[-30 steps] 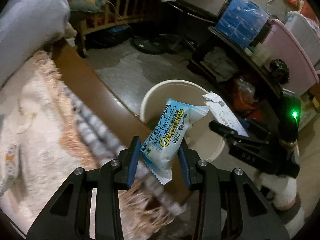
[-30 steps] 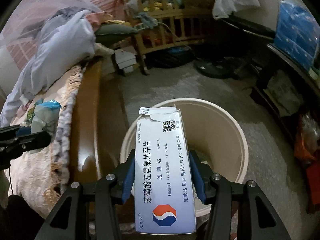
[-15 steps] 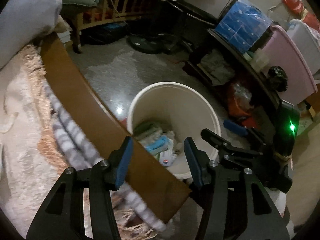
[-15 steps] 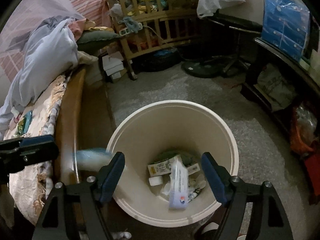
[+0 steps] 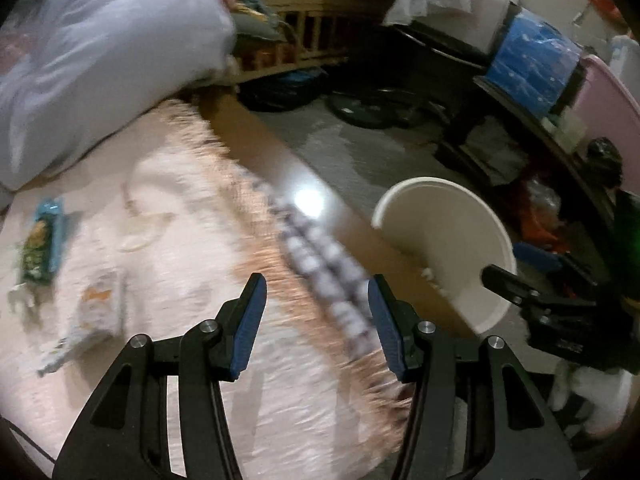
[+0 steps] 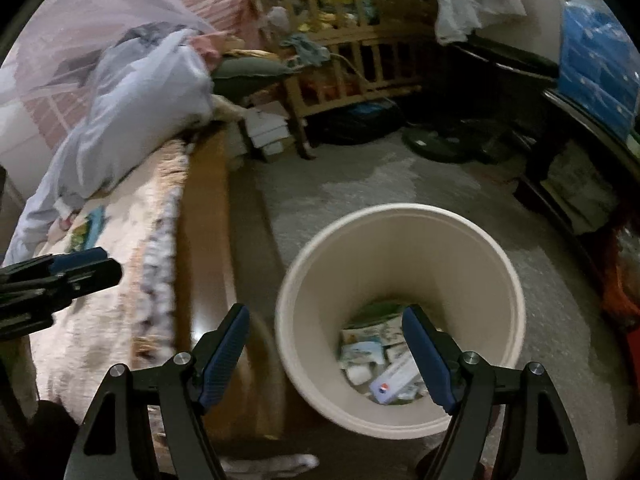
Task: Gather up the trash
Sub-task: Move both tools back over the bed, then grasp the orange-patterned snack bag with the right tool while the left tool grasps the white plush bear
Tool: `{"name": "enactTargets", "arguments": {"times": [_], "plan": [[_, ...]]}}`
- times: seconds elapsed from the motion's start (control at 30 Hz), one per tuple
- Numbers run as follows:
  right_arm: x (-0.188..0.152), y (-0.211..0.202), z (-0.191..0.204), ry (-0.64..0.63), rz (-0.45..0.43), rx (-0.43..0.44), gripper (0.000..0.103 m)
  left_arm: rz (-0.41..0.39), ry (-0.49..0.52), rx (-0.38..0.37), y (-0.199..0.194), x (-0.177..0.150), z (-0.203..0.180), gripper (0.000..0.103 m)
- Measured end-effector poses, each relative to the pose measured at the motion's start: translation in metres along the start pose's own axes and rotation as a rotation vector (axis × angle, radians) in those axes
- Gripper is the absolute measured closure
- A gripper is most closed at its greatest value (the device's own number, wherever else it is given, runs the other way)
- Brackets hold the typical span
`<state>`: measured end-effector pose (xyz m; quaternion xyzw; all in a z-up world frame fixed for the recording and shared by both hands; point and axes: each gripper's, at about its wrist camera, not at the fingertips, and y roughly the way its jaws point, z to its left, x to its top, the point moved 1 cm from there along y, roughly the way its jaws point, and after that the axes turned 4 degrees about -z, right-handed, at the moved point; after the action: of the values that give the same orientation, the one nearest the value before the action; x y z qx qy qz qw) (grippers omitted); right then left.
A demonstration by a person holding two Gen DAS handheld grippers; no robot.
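Observation:
A cream trash bin (image 6: 400, 216) stands on the floor beside the bed; it also shows in the left wrist view (image 5: 472, 208). Inside lie several wrappers and a white medicine box (image 6: 394, 382). My right gripper (image 6: 326, 354) is open and empty above the bin's near rim. My left gripper (image 5: 316, 324) is open and empty over the bed's pink blanket (image 5: 180, 248). On the blanket lie a green and blue snack wrapper (image 5: 40, 248) and a pale wrapper (image 5: 94, 312), left of the left gripper.
A brown wooden bed rail (image 5: 288, 176) runs between blanket and bin. A pale blue quilt (image 5: 100, 60) is heaped at the bed's far end. A wooden crib (image 6: 360, 52), dark shelves (image 5: 532, 128) and a fan base (image 6: 440, 144) ring the grey floor.
Both grippers opened and dropped the snack packet and the medicine box into the bin. My left gripper has since swung left over the bed. My right gripper stays above the bin.

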<state>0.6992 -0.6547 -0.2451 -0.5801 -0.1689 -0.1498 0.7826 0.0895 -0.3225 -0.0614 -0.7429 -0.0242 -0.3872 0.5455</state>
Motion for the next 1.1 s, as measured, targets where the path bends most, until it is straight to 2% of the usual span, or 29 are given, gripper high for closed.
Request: {"name": "enactTargets", "arguments": {"times": [0.17, 0.43, 0.67, 0.87, 1.1], "plan": [[0.002, -0.003, 0.046, -0.050, 0.004, 0.086, 0.027, -0.023, -0.043, 0.063, -0.018, -0.014, 0.046, 0.052], [-0.004, 0.016, 0.134, -0.171, 0.074, 0.233, 0.027, -0.036, -0.153, 0.170, -0.048, -0.041, 0.133, 0.052], [-0.013, 0.038, 0.205, -0.282, 0.141, 0.333, 0.027, -0.053, -0.322, 0.277, -0.068, -0.070, 0.228, 0.052], [-0.015, 0.058, 0.257, -0.334, 0.189, 0.405, 0.027, -0.074, -0.462, 0.308, -0.076, -0.082, 0.295, 0.052], [0.021, 0.076, 0.294, -0.322, 0.140, 0.417, 0.024, -0.129, -0.571, 0.278, -0.067, -0.063, 0.336, 0.047]]}}
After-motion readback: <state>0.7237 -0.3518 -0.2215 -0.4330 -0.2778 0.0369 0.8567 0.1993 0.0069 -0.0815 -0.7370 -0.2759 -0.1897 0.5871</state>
